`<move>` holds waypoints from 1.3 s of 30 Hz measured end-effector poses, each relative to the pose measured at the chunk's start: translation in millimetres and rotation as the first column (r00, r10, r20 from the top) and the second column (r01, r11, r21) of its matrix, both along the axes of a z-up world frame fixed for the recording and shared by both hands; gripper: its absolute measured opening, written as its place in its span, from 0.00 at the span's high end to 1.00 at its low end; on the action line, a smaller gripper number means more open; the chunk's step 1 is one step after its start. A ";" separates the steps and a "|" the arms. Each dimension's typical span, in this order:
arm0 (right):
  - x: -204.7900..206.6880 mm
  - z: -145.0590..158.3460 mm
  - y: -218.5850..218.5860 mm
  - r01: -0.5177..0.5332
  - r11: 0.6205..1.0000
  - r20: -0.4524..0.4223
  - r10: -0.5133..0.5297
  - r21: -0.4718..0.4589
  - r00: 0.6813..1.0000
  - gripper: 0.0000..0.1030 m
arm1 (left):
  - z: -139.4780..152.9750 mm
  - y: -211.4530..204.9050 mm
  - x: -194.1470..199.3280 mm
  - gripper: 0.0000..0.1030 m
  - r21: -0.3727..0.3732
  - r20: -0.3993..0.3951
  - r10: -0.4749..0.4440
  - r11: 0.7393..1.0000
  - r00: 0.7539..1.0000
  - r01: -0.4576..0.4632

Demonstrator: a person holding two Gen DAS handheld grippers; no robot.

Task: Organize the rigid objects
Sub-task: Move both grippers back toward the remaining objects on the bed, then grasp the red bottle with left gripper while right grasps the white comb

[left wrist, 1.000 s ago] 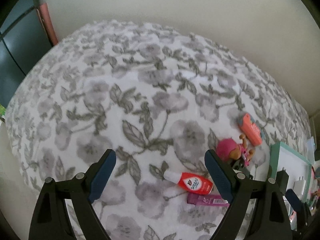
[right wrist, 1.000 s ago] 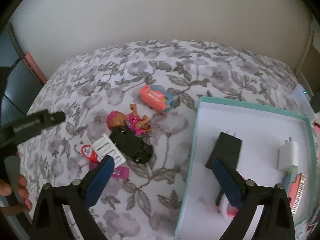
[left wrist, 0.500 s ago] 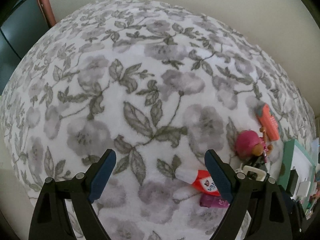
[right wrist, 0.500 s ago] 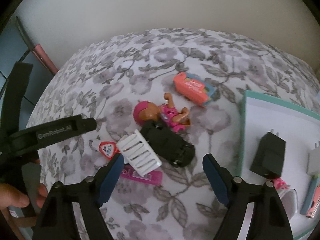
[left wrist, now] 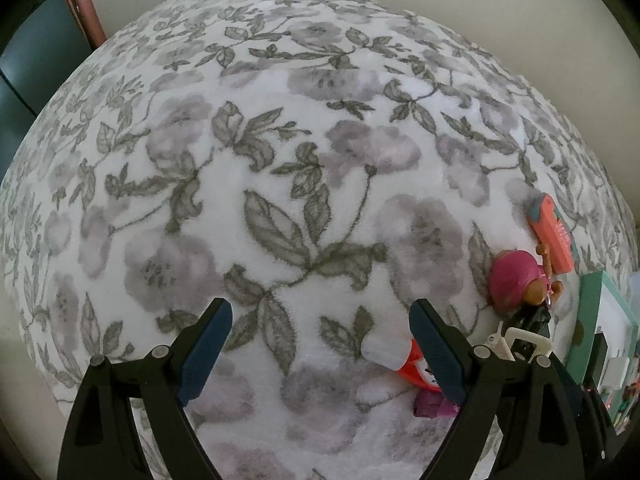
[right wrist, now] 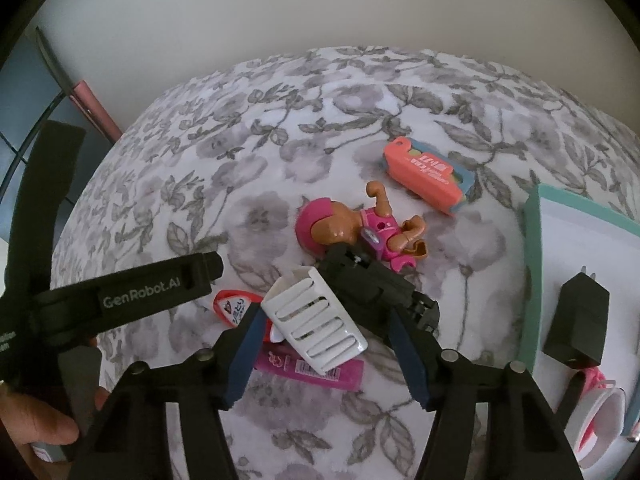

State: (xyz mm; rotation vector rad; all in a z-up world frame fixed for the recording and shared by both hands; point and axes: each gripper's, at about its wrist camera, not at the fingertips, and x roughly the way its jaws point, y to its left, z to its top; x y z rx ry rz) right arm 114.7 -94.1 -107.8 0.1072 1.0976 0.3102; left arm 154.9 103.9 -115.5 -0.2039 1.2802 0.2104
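My right gripper (right wrist: 322,320) is open, its blue fingers on either side of a white slotted plastic piece (right wrist: 316,322) fixed to a black device (right wrist: 376,286). Under them lie a magenta packet (right wrist: 316,370) and a red and white tube (right wrist: 234,306). A pink-haired doll (right wrist: 356,232) and a coral box (right wrist: 426,174) lie beyond. My left gripper (left wrist: 320,324) is open and empty over bare blanket; the tube (left wrist: 394,354), doll (left wrist: 518,282) and coral box (left wrist: 554,232) sit to its right.
A teal-rimmed white tray (right wrist: 534,240) at the right holds a black charger (right wrist: 578,320) and a pink and white item (right wrist: 596,408). Everything rests on a floral blanket (left wrist: 280,140). A wall stands behind. The left gripper's body (right wrist: 120,296) crosses the right view's left side.
My right gripper moved left from over the tray and down onto the white slotted piece. My left gripper came closer to the blanket.
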 end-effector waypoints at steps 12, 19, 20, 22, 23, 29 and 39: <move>0.4 1.0 -0.4 -0.008 1.000 0.013 0.008 0.007 1.000 0.55 | 0.0 -3.3 -0.9 0.12 -0.005 0.002 -0.014 1.000 1.000 0.014; -2.3 3.2 -10.0 0.008 0.999 -0.001 -0.008 0.047 1.000 0.63 | 1.2 -14.6 -2.0 0.12 -0.031 0.003 -0.044 0.999 0.999 0.044; -3.0 3.8 -11.4 0.010 0.999 -0.004 -0.010 0.051 1.000 0.64 | 1.0 -17.7 -1.7 0.12 -0.034 0.004 -0.053 0.998 0.999 0.053; -4.4 4.9 -15.6 0.016 0.998 -0.010 -0.016 0.063 1.000 0.65 | 1.0 -23.8 -1.5 0.12 -0.037 0.003 -0.075 0.996 0.997 0.075; -4.9 5.3 -17.7 0.019 0.998 -0.012 -0.019 0.066 1.000 0.65 | 0.7 -26.2 -1.6 0.12 -0.039 0.001 -0.086 0.996 0.996 0.086; -9.0 6.2 -28.2 0.034 0.996 -0.030 -0.032 0.082 0.999 0.66 | -2.4 -43.3 1.2 0.12 -0.076 -0.011 -0.137 0.988 0.991 0.135; -14.3 9.8 -54.4 0.095 0.991 -0.060 -0.089 0.091 0.994 0.67 | -13.3 -72.3 1.6 0.12 -0.112 -0.034 -0.210 0.972 0.977 0.205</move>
